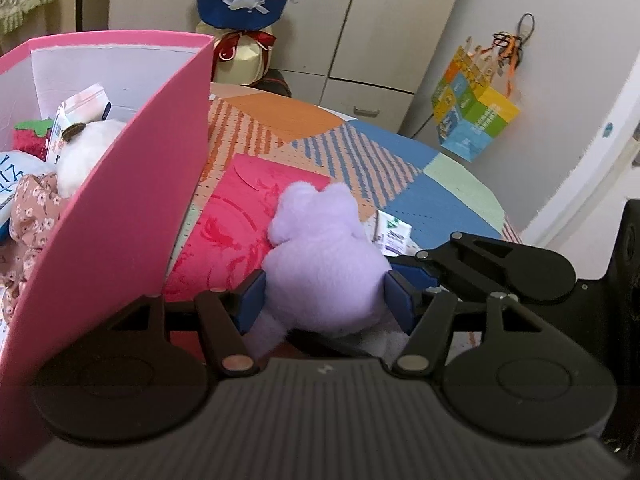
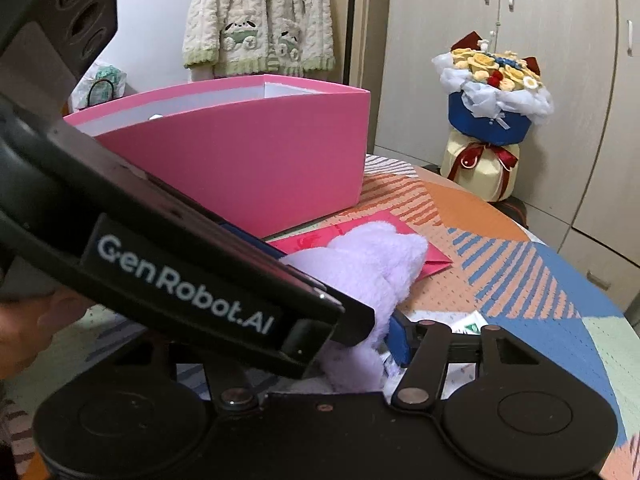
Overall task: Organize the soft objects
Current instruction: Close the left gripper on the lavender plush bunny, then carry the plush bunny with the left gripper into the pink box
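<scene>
A lilac plush toy [image 1: 324, 264] sits on a round table [image 1: 460, 208] covered by a patchwork cloth of orange, blue and pale green. It rests partly on a red embossed envelope [image 1: 232, 224], just right of a tall pink box [image 1: 120, 216]. The left gripper [image 1: 324, 300] has its two blue pads pressed against the toy's lower body, one on each side, so the jaws hold the plush at a middling width. From the right, the right gripper [image 1: 416, 268] reaches in close to the same toy; in the right wrist view only one of its blue pads [image 2: 398, 338] shows, touching the lilac fur, while the body of the left gripper crosses in front and hides the other, so I cannot tell whether these jaws grip the toy. No earlier view is given. Inside the pink box lie a white plush [image 1: 90, 152], a strawberry-shaped soft toy [image 1: 30, 136] and floral fabric [image 1: 32, 216]. A small paper packet [image 1: 390, 236] lies on the cloth to the right of the lilac toy. At the far side stands a wrapped flower bouquet [image 2: 492, 120], and a knitted cream cardigan [image 2: 260, 20] hangs on the far wall
</scene>
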The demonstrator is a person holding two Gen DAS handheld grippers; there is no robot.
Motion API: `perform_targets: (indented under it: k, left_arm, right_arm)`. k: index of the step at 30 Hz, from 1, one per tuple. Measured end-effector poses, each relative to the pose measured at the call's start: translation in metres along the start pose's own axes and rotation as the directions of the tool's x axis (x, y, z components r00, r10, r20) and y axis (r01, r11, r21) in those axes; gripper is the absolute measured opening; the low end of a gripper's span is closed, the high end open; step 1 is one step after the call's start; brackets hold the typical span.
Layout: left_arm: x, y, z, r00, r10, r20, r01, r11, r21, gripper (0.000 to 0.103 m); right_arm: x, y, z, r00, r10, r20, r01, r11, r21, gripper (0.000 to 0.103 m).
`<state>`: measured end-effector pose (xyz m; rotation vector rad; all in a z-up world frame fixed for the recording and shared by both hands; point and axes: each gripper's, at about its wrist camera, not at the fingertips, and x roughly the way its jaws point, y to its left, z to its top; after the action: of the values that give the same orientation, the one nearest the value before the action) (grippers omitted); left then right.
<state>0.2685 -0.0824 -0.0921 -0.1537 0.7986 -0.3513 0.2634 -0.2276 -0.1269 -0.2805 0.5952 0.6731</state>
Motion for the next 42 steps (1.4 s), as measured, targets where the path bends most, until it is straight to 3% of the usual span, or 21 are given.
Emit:
perform_targets:
  k: [14, 23, 33, 42]
  left_arm:
    - [-0.05, -0.022, -0.024, 0.997, -0.072, 0.016, 0.07, 0.994, 0.088, 0.063]
    - [-0.086, -0.023, -0.05, 0.989, -0.143, -0.037, 0.146, 0.981, 0.126, 0.062]
    - [-0.124, -0.019, -0.07, 0.955, -0.254, -0.155, 0.276, 0.95, 0.144, 0.062]
    - [-0.181, 0.005, -0.06, 0.922, -0.341, -0.185, 0.371, 0.915, 0.161, 0.063]
  right_arm:
    - [-0.051, 0.031, -0.004, 0.997, -0.071, -0.003, 0.071, 0.993, 0.096, 0.064]
    - [-0.083, 0.065, -0.017, 0.996, -0.093, -0.016, 0.095, 0.99, 0.105, 0.064]
    - [-0.122, 0.101, -0.026, 0.993, -0.082, -0.082, 0.096, 0.979, 0.182, 0.064]
    - [-0.157, 0.132, -0.001, 0.998, -0.025, -0.049, 0.034, 0.982, 0.186, 0.064]
